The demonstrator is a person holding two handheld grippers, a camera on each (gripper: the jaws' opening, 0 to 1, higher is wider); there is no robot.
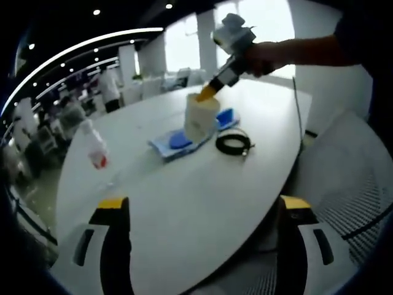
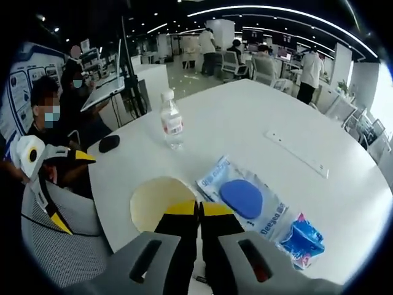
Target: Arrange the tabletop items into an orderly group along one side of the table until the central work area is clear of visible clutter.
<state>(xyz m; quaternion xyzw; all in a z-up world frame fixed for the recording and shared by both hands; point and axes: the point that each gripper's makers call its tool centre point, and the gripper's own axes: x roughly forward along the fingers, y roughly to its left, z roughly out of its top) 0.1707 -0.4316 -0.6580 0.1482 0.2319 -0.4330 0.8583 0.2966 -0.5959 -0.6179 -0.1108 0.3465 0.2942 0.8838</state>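
Observation:
A white paper cup (image 1: 199, 118) stands over one end of a flat blue-and-white packet (image 1: 174, 143) near the table's middle. My right gripper (image 1: 206, 93) comes down from above and is shut on the cup's rim. In the right gripper view the closed jaws (image 2: 199, 212) pinch the rim beside the cup's cream opening (image 2: 155, 201), with the packet (image 2: 242, 198) just to the right. My left gripper (image 1: 204, 203) hangs open over the near table edge, holding nothing. It appears in the right gripper view as a white body with a yellow tip (image 2: 78, 157).
A water bottle (image 1: 95, 145) (image 2: 172, 126) stands upright. A small blue packet (image 1: 226, 117) (image 2: 301, 236) and a coiled black cable (image 1: 233, 143) lie by the cup. A black mouse (image 2: 108, 143) and a white strip (image 2: 298, 152) lie farther off. Mesh chairs (image 1: 350, 184) flank the table.

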